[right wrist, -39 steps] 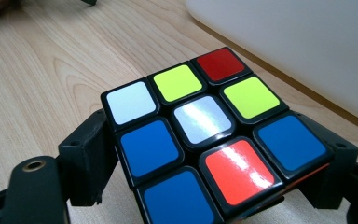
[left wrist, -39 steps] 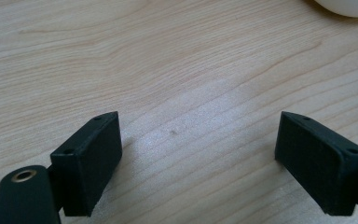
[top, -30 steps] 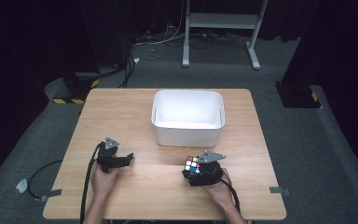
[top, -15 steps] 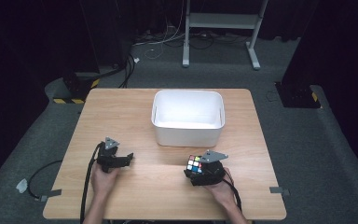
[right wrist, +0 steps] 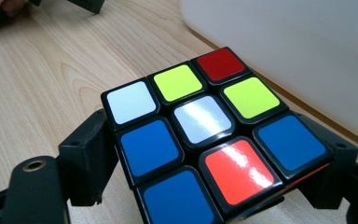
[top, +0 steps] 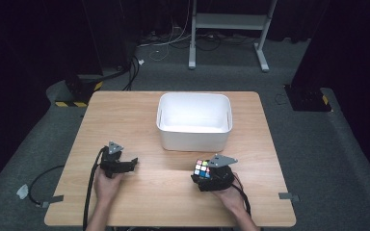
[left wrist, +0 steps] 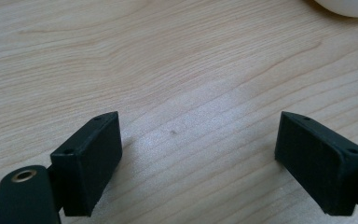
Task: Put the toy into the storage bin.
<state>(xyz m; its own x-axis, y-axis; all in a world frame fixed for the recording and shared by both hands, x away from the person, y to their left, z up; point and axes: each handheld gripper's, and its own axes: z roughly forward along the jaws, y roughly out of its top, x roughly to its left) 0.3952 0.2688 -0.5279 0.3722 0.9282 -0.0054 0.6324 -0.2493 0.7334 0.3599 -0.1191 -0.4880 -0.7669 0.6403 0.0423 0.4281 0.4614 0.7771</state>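
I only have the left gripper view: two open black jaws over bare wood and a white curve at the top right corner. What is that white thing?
Observer: A white bin near the table's far edge; the high view shows its inside bare.
Operator: And the other hand?
Observer: The right gripper holds a puzzle cube, one jaw pressed on each side, close in front of the bin.
Operator: Is the cube solved?
Observer: No. In the right gripper view its top face mixes blue, white, yellow, red and orange stickers.
Operator: Is the left gripper near the cube?
Observer: No, the left gripper sits apart from it, at the table's left.
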